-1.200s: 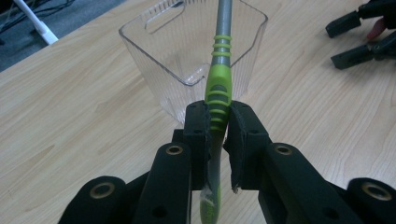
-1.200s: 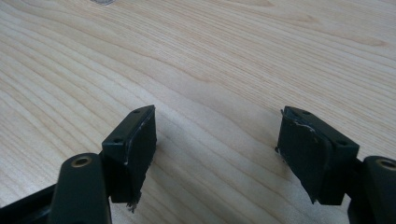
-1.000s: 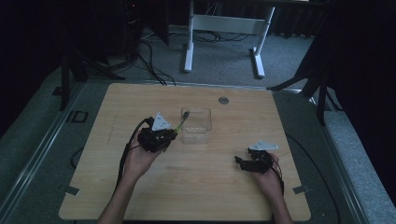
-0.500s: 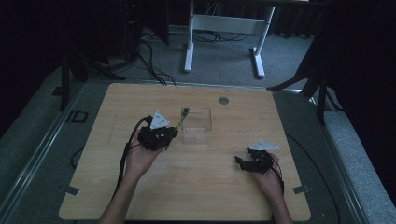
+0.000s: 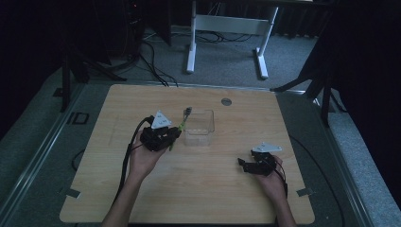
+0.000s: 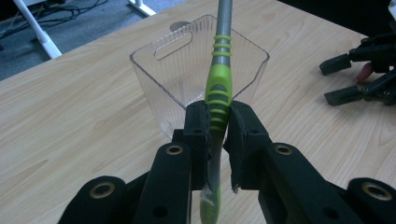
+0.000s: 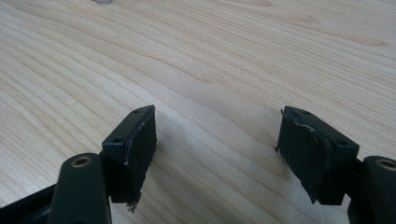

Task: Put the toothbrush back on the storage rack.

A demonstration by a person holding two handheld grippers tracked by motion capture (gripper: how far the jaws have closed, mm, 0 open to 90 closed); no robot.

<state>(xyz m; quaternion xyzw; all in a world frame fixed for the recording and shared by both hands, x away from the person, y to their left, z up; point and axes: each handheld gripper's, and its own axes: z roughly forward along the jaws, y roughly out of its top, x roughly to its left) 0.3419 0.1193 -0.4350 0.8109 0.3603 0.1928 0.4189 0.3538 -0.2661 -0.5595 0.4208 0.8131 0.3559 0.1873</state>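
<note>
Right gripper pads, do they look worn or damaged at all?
Yes. On the right gripper, both pads look frayed: ragged, peeling edges show at the lower corner of one and along the top edge of the other. The jaws stand open over bare table.

a green and grey toothbrush (image 6: 219,88) stands pinched at its ribbed green handle, its grey neck slanting up over the near rim of a clear ribbed plastic bin (image 6: 159,88) upright on the table

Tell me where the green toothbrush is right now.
In the high view, the green toothbrush sits left of centre, clamped in the left gripper, its head angled over the clear plastic container.
</note>
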